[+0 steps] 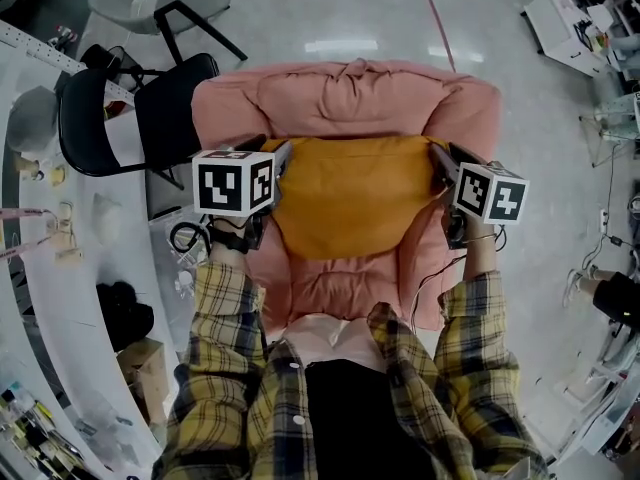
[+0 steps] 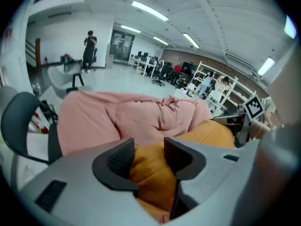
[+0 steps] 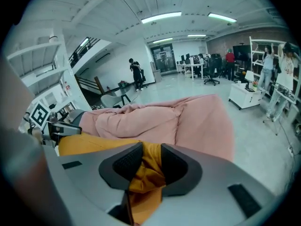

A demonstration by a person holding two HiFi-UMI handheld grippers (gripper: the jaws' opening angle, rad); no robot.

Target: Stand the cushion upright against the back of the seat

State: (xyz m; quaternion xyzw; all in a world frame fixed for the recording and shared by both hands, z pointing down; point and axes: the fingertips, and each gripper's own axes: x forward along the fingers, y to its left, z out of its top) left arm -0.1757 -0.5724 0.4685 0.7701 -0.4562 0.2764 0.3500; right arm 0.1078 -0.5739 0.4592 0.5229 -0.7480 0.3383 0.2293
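The orange cushion (image 1: 350, 193) spans between both tongs, seemingly upright against the pink seat back (image 1: 350, 93) just beyond them. The left tongs (image 1: 281, 158) and right tongs (image 1: 438, 160) stand partly parted, 1 corner loose in each. Probably only withdrawing remains.

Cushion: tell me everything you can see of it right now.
The cushion is mustard-orange, soft, puffy cloth, roughly rectangular with a rounded lower edge and a few creases. It sits in the pink armchair, its top edge against the backrest and its lower edge on the seat. One upper corner lies between the jaws of the left hand-held gripper, the other between those of the right hand-held gripper. Nothing else touches it.
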